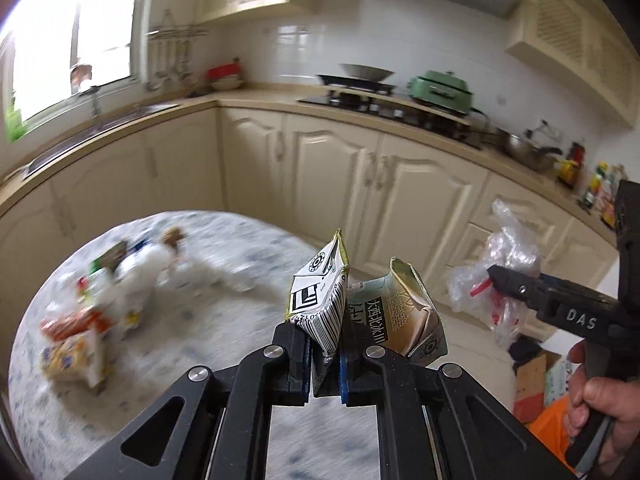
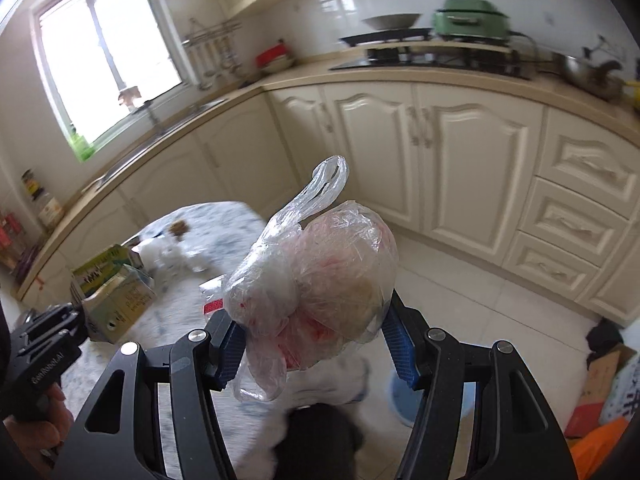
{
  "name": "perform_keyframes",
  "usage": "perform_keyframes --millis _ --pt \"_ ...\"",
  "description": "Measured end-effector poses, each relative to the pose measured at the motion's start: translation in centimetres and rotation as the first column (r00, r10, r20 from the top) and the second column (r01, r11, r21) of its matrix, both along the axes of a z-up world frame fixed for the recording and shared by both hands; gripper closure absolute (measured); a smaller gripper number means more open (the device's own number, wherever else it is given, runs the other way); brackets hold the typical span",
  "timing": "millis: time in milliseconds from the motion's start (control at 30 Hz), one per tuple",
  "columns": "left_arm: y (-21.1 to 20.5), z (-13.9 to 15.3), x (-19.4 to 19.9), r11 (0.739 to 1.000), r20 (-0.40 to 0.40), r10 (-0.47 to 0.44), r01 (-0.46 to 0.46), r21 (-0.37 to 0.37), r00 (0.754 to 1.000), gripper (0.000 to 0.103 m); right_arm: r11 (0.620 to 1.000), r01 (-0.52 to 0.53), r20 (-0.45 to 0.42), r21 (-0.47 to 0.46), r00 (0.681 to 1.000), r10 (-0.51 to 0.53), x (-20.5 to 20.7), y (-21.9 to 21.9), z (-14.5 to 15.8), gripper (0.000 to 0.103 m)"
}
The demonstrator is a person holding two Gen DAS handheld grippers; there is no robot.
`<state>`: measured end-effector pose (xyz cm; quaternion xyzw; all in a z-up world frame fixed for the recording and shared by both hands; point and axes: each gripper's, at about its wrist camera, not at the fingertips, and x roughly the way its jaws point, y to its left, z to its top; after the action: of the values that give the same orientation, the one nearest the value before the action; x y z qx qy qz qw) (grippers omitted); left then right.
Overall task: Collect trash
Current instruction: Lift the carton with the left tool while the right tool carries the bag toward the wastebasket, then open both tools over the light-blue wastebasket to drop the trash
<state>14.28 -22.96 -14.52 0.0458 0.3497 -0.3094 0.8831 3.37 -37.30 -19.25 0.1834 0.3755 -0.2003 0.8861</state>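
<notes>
My left gripper point(image 1: 325, 344) is shut on a crushed drink carton point(image 1: 320, 300), white and beige with a barcode, which sticks up from between the pads above the table edge. My right gripper point(image 2: 314, 344) is shut on a crumpled clear plastic bag point(image 2: 320, 276) with red and pale stuff inside; both blue pads press its sides. The bag point(image 1: 506, 256) and right gripper point(image 1: 496, 280) also show at the right of the left wrist view, and the carton point(image 2: 116, 292) and left gripper point(image 2: 78, 316) at the left of the right wrist view. Both are held in the air.
A round table with a marbled cloth point(image 1: 208, 352) carries blurred wrappers point(image 1: 76, 332) and white tissue point(image 1: 140, 276). Cream kitchen cabinets point(image 1: 332, 184) curve behind. Cardboard and an orange thing point(image 2: 596, 440) lie on the tiled floor. A blue round container point(image 2: 400, 396) sits below my right gripper.
</notes>
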Motion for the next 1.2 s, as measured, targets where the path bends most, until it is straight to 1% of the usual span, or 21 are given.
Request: perform_keyframes --millis 67,167,300,367,433,533,633,700,733,800,833,867,900,933,967,1000,1067,1100,1167,1200 --pt "-3.0 -0.4 0.5 0.998 -0.009 -0.065 0.065 0.003 0.998 0.096 0.998 0.056 -0.013 -0.005 0.998 -0.056 -1.5 -2.1 -0.3 0.041" --pt "-8.1 -2.2 1.4 0.987 -0.057 -0.161 0.162 0.014 0.985 0.096 0.989 0.147 -0.043 -0.002 0.988 -0.147 -4.0 -5.5 -1.6 0.041" --pt "-14.6 -5.5 2.4 0.96 -0.141 -0.268 0.277 0.043 0.953 0.096 0.97 0.242 -0.106 0.024 0.965 -0.238 -6.6 -9.7 -4.6 0.041" --pt "-17.6 -7.6 3.0 0.946 -0.186 -0.299 0.316 0.071 0.936 0.096 0.96 0.277 -0.142 0.046 0.953 -0.269 -7.8 -11.4 -6.6 0.041" --pt "-19.9 -9.7 3.9 0.934 -0.237 -0.32 0.348 0.084 0.917 0.095 0.95 0.304 -0.175 0.074 0.942 -0.288 -8.4 -12.9 -8.5 0.042" --pt "-23.4 -13.6 5.6 0.917 -0.323 -0.327 0.381 0.122 0.888 0.094 0.937 0.331 -0.229 0.109 0.926 -0.3 -8.8 -14.8 -11.5 0.041" --pt "-26.3 -17.6 8.5 0.909 -0.41 -0.301 0.389 0.148 0.861 0.093 0.924 0.354 -0.274 0.147 0.912 -0.305 -8.8 -16.3 -14.3 0.042" --pt "-28.1 -20.0 10.7 0.905 -0.46 -0.282 0.392 0.163 0.842 0.089 0.917 0.365 -0.311 0.162 0.901 -0.304 -8.7 -17.0 -16.2 0.041" --pt "-29.4 -20.6 12.0 0.903 -0.479 -0.273 0.394 0.17 0.834 0.084 0.913 0.37 -0.325 0.172 0.896 -0.302 -8.7 -17.4 -17.1 0.041" --pt "-30.8 -22.1 13.6 0.902 -0.509 -0.25 0.389 0.188 0.824 0.068 0.905 0.381 -0.352 0.188 0.887 -0.3 -8.7 -18.1 -18.8 0.041" --pt "-31.4 -22.5 14.5 0.904 -0.513 -0.241 0.383 0.191 0.824 0.054 0.902 0.384 -0.364 0.198 0.883 -0.296 -8.6 -18.4 -19.5 0.04" --pt "-31.9 -22.6 15.1 0.905 -0.51 -0.234 0.377 0.196 0.828 0.043 0.899 0.385 -0.376 0.208 0.88 -0.29 -8.6 -18.6 -20.3 0.039" --pt "-32.9 -22.4 15.1 0.905 -0.506 -0.232 0.375 0.2 0.831 0.037 0.896 0.392 -0.391 0.209 0.873 -0.29 -8.6 -18.9 -21.0 0.039" --pt "-33.2 -22.7 15.8 0.905 -0.505 -0.229 0.374 0.204 0.832 0.025 0.893 0.399 -0.406 0.208 0.866 -0.292 -8.7 -19.1 -21.6 0.037" --pt "-33.3 -22.6 16.2 0.906 -0.501 -0.223 0.367 0.209 0.836 0.017 0.891 0.401 -0.411 0.212 0.864 -0.291 -8.7 -19.1 -22.0 0.035" --pt "-33.3 -22.4 16.1 0.908 -0.496 -0.219 0.362 0.211 0.84 0.015 0.89 0.404 -0.412 0.214 0.863 -0.293 -8.8 -19.1 -22.3 0.032" --pt "-34.0 -22.5 16.6 0.909 -0.493 -0.212 0.355 0.217 0.844 0.012 0.886 0.414 -0.422 0.21 0.855 -0.3 -8.9 -19.1 -22.8 0.015" --pt "-33.8 -22.2 16.0 0.909 -0.493 -0.211 0.355 0.219 0.844 0.011 0.884 0.415 -0.422 0.216 0.856 -0.299 -9.0 -19.0 -23.0 0.012" --pt "-34.1 -22.0 16.4 0.906 -0.487 -0.216 0.36 0.224 0.846 0.01 0.88 0.424 -0.426 0.215 0.851 -0.306 -9.2 -18.9 -23.4 0.009" --pt "-34.0 -21.4 15.2 0.906 -0.481 -0.217 0.359 0.225 0.85 0.01 0.879 0.427 -0.428 0.214 0.85 -0.309 -9.2 -18.9 -23.5 0.009"
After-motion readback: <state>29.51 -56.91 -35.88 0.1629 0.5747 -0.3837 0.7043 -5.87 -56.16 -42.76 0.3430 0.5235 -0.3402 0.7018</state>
